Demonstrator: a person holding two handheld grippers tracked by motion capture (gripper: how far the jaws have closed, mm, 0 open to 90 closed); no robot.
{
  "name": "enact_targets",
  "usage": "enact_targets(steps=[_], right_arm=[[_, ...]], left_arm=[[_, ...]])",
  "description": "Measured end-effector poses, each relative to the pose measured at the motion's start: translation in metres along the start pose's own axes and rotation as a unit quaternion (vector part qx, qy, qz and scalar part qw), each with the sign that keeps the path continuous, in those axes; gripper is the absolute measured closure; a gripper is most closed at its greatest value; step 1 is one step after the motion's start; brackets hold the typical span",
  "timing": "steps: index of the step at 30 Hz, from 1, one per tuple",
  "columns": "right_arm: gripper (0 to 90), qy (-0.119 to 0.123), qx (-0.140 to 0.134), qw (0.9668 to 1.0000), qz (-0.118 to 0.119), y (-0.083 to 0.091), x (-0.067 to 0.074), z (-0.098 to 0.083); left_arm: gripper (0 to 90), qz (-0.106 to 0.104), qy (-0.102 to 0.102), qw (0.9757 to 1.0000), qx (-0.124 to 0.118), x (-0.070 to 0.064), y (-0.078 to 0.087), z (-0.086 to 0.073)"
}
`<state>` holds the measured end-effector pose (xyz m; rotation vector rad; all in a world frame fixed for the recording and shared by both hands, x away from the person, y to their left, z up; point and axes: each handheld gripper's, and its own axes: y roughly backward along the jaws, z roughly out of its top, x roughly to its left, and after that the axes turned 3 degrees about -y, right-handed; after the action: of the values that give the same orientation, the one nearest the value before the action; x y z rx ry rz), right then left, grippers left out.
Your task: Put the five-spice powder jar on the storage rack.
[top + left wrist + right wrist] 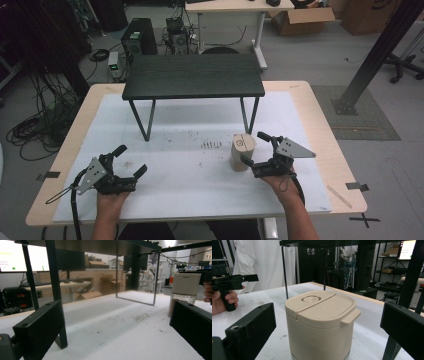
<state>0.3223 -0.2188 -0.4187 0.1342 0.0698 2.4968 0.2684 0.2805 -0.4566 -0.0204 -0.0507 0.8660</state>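
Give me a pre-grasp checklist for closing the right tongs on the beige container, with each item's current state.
1. Right tongs open: ok, jaws spread wide.
2. Beige container between the jaws: ok, centred in the right gripper view.
3. Container upright, lid seated: ok.
4. Jaws touching the container: not yet, a gap shows on both sides.
5. Left tongs out of the way: ok, open and apart on the white mat.
6. Small black table clear of the container: ok, it stands behind.
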Motion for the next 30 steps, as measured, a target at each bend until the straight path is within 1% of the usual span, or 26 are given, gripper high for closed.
enact_targets(steps=[11,21,30], right_arm=[[0.0,-0.005,0.01,0.9998,0.014,-0.01,0.0,-0.005],[0.0,-0.014,0.01,0.9997,0.019,-0.017,-0.001,-0.008],[0.5,-0.016,0.008,0.9996,0.022,-0.021,-0.002,-0.01]], left_arm=[[0.2,0.0,0.0,1.0,-0.001,0.0,0.0,0.0],[0.2,0.0,0.0,1.0,-0.001,0.0,0.0,0.0],[0.2,0.0,0.001,1.0,-0.001,0.0,0.0,0.0]])
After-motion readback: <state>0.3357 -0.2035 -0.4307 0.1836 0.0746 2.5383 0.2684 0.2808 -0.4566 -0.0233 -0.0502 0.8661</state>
